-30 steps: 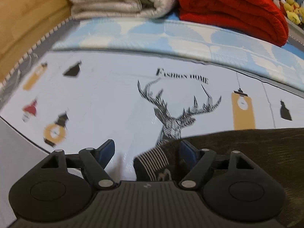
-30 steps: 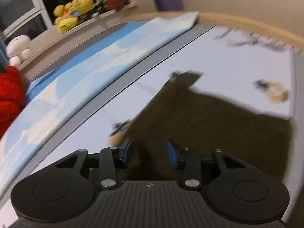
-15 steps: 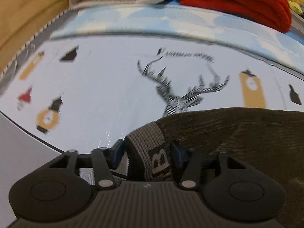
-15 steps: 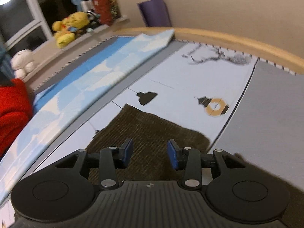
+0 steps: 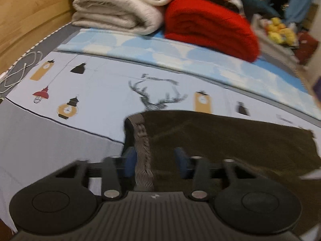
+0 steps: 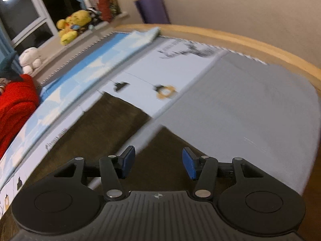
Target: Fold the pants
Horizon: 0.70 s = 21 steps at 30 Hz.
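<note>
Pants (image 5: 230, 138) spread flat on bed (image 5: 50, 136), long axis running rightward from left gripper (image 5: 154, 161), its fingers apart astride lifted waistband (image 5: 141, 140), grip uncertain; right gripper (image 6: 158, 162) open, empty, above pant legs.

The pants (image 5: 220, 138) lay flat on the bed (image 5: 50, 138), spread to the right of the left tongs (image 5: 155, 161), with the waistband (image 5: 140, 140) at their left end, rising up between those tongs' fingers. Behind the pants, a folded quilt (image 5: 180, 60) ran across the bed. On it, at the far side, two folded blankets (image 5: 120, 6) (image 5: 210, 26) sat side by side. A cable (image 5: 18, 72) lay at the bed's far left edge. In the right wrist view, the pants (image 6: 104, 126) lay under and ahead of the right tongs (image 6: 158, 163), and stuffed toys (image 6: 74, 26) sat on a ledge (image 6: 50, 52) beyond the bed.
</note>
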### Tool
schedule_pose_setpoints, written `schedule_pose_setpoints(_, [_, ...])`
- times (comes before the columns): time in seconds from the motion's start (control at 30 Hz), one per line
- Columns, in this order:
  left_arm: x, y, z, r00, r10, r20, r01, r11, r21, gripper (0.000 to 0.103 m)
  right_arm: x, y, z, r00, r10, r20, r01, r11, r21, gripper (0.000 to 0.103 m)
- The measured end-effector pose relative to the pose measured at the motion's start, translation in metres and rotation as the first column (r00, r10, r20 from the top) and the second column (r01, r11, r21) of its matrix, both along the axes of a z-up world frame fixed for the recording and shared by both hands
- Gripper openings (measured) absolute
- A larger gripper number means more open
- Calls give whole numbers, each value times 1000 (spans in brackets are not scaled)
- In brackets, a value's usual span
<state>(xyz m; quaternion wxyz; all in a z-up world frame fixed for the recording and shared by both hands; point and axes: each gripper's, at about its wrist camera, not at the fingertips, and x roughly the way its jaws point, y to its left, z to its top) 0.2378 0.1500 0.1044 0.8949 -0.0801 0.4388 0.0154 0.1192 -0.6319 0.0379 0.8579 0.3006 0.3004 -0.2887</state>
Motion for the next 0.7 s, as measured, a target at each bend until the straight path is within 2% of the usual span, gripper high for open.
schedule_pose_setpoints(0.03, [-14, 0, 4, 1000, -20, 7, 20, 1000, -7, 25, -10, -6, -5, 1000, -9, -14, 9, 1000, 14, 54])
schedule_pose_setpoints(0.13, [-48, 0, 4, 998, -63, 8, 63, 998, 9, 25, -37, -25, -23, 997, -42, -63, 46, 997, 57, 54])
schedule_pose_setpoints(0.2, [-63, 9, -17, 999, -33, -11, 33, 999, -24, 25, -47, -35, -37, 993, -49, -107, 57, 996, 72, 54])
schedule_pose_setpoints(0.23, [-69, 13, -30, 999, -15, -44, 13, 999, -40, 25, -50, -40, -45, 990, -50, -135, 62, 994, 85, 54])
schedule_pose_setpoints(0.3, [-67, 18, -59, 983, 12, -185, -15, 1000, -12, 25, -55, -48, -60, 983, -53, -174, 75, 989, 124, 54])
schedule_pose_setpoints(0.33, [-68, 20, -64, 981, 18, -192, -17, 1000, 4, 28, -56, -51, -68, 979, -54, -195, 85, 985, 153, 54])
schedule_pose_setpoints(0.43, [-65, 28, -75, 979, 18, -205, -15, 1000, 14, 50, -58, -54, -88, 962, -50, -268, 113, 967, 227, 54])
schedule_pose_setpoints(0.47, [-64, 31, -80, 975, 28, -222, -24, 1000, 20, 54, -58, -55, -92, 958, -51, -284, 121, 965, 234, 54])
schedule_pose_setpoints(0.53, [-63, 36, -90, 965, 40, -259, -31, 999, 41, 56, -59, -54, -97, 950, -60, -307, 137, 961, 239, 55])
schedule_pose_setpoints(0.6, [-58, 39, -99, 957, 43, -288, -29, 998, 54, 64, -58, -52, -100, 945, -55, -321, 136, 962, 235, 55])
schedule_pose_setpoints(0.7, [-52, 42, -112, 946, 23, -322, 1, 997, 75, 66, -53, -47, -102, 941, -30, -336, 104, 973, 204, 55])
